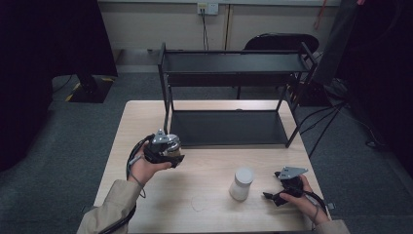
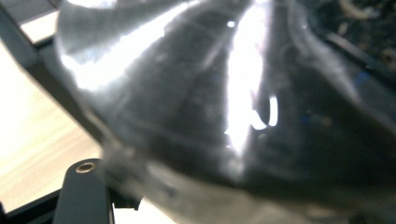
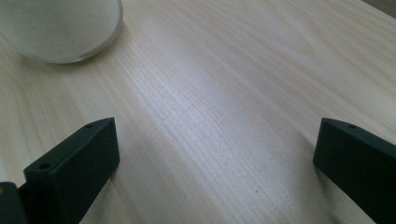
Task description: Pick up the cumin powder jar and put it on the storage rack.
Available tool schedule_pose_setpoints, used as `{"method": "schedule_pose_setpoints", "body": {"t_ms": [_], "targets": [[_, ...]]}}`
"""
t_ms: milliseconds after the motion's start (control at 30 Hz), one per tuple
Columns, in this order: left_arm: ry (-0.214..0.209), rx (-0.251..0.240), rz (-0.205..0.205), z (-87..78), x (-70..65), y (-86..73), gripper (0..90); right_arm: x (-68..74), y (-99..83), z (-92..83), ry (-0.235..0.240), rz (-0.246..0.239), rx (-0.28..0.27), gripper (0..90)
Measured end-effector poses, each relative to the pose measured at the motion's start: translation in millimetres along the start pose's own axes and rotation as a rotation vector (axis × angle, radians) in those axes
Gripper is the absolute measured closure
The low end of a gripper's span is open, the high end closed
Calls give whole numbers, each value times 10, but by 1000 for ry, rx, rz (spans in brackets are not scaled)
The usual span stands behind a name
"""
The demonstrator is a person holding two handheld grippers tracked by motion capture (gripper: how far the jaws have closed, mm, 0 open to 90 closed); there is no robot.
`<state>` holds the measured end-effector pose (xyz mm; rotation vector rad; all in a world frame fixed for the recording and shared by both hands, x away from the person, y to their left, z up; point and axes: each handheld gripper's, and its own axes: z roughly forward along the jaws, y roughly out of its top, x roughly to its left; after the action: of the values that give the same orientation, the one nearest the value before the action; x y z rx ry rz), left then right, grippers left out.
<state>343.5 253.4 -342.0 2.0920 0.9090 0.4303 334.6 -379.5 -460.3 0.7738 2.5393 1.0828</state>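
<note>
The left claw (image 1: 168, 146) is clamped on a shiny, see-through thing (image 2: 196, 102), a jar or glass as far as I can tell, held in the air just in front of the black rack's (image 1: 229, 127) lower shelf, probably headed there. The right claw (image 1: 276, 195) rests on the bench (image 1: 214, 165), jaws apart and empty. Just beside it stands a white lidded jar (image 1: 242, 184); its contents can't be seen.

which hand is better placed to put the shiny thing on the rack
Left: its claw is shut on the shiny object, raised beside the black rack. The right claw lies open on the table near the white jar.
</note>
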Motion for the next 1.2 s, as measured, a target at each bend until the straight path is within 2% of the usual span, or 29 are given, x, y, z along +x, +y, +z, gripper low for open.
{"method": "schedule_pose_setpoints", "body": {"t_ms": [33,100,167,200,233,433,700,967,1033,1100,1167,1200], "targets": [[0,0,0,0,0,0,308,0,0,0,0,0,0,0],[-15,-11,1,-19,21,101,308,0,0,0,0,0,0,0],[-23,-14,10,-39,36,214,308,0,0,0,0,0,0,0],[-32,-17,15,-58,48,328,308,0,0,0,0,0,0,0],[-32,-17,15,-58,48,328,308,0,0,0,0,0,0,0],[-45,-16,40,-98,72,656,308,1,0,0,0,1,0,0],[-61,-28,42,-145,127,1020,308,0,0,0,0,-1,0,0],[-50,-22,41,-193,173,1331,308,0,-1,1,0,0,0,0],[-37,-11,55,-196,167,1447,308,0,0,1,0,0,0,0],[-36,-13,51,-194,167,1476,308,0,-1,1,0,0,0,0],[-27,-7,67,-194,166,1588,308,0,-1,1,0,0,0,0],[-27,-7,67,-194,166,1588,308,0,-1,1,0,0,0,0]]}}
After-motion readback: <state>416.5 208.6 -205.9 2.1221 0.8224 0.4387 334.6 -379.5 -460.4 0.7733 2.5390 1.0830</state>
